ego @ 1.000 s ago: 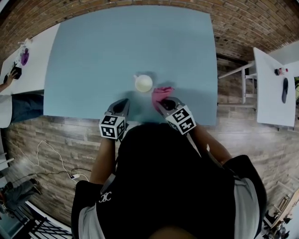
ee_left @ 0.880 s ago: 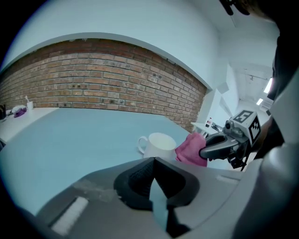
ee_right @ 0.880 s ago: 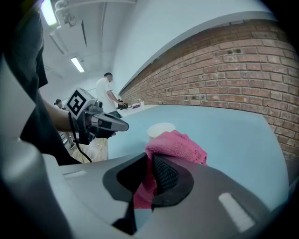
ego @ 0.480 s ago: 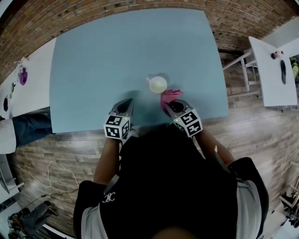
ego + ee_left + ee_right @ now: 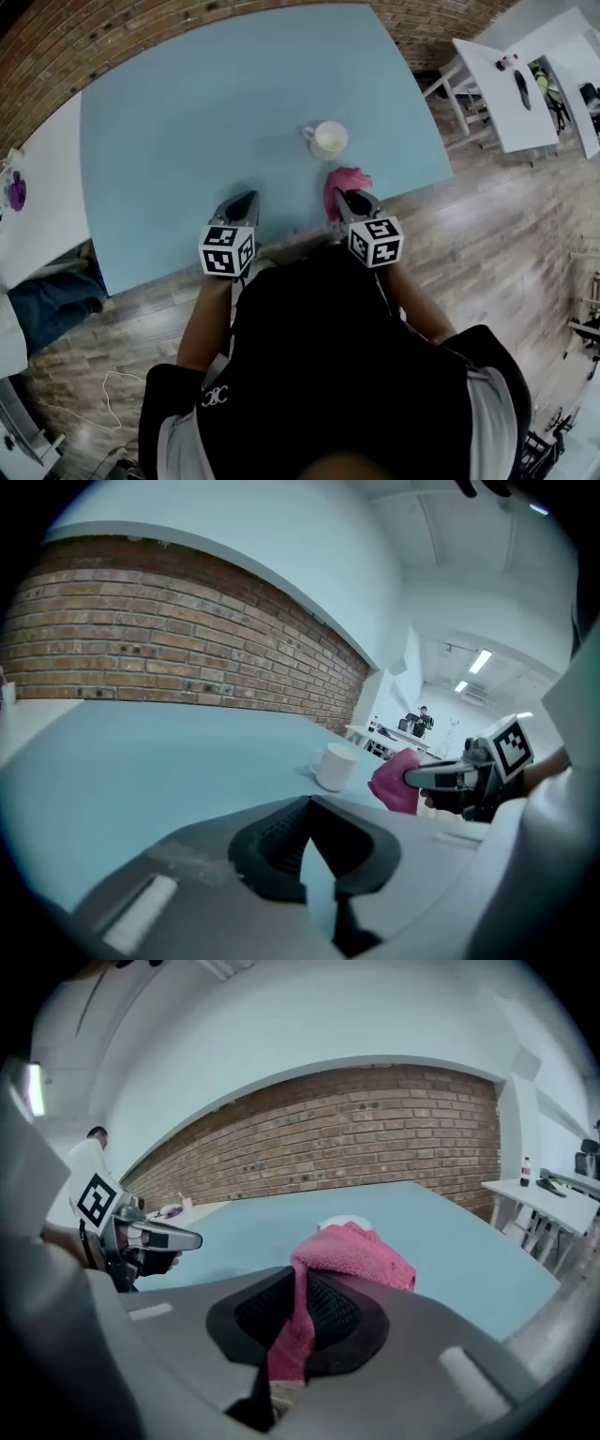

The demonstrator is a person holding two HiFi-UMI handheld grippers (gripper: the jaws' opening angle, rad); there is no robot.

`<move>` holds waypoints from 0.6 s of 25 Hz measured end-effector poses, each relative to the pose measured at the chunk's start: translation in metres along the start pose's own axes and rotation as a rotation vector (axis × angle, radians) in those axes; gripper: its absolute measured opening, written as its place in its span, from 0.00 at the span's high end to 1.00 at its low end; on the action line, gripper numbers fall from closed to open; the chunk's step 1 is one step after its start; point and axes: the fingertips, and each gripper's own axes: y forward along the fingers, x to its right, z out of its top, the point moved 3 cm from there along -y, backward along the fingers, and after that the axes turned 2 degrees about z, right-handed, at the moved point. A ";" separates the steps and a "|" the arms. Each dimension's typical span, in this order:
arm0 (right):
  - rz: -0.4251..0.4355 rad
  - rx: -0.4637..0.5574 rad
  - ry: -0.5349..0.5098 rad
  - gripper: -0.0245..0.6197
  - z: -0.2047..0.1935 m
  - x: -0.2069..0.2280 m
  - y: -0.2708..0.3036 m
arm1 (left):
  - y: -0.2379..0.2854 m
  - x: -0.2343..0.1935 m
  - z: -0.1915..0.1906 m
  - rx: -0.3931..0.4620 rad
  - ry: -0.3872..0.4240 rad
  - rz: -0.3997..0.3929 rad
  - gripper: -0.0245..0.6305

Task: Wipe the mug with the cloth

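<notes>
One white mug (image 5: 328,139) sitting on one blue table (image 5: 187,112), one pink cloth (image 5: 347,178) being held, one person (image 5: 328,375) holding two grippers, a left gripper (image 5: 247,200) and a right gripper (image 5: 347,197).

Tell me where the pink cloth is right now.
In the head view, the pink cloth is pinched in the right hand-held gripper, near the white mug.

The right gripper (image 5: 344,197) has drawn the cloth (image 5: 347,178) nearer, away from the mug (image 5: 328,139). The left gripper (image 5: 244,201) has shifted left.
</notes>
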 end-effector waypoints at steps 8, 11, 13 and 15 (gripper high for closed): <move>-0.048 0.009 0.081 0.90 -0.006 0.001 -0.028 | 0.005 0.027 0.014 -0.005 0.052 0.010 0.95; -0.037 0.029 0.064 0.90 0.003 -0.004 -0.031 | 0.003 0.035 0.014 -0.019 0.070 0.002 0.95; -0.026 0.032 0.046 0.90 0.003 -0.010 -0.032 | -0.001 0.037 0.008 -0.031 0.071 0.005 0.95; -0.017 0.023 0.041 0.90 -0.002 -0.015 -0.035 | -0.005 0.040 0.001 -0.042 0.074 0.009 0.95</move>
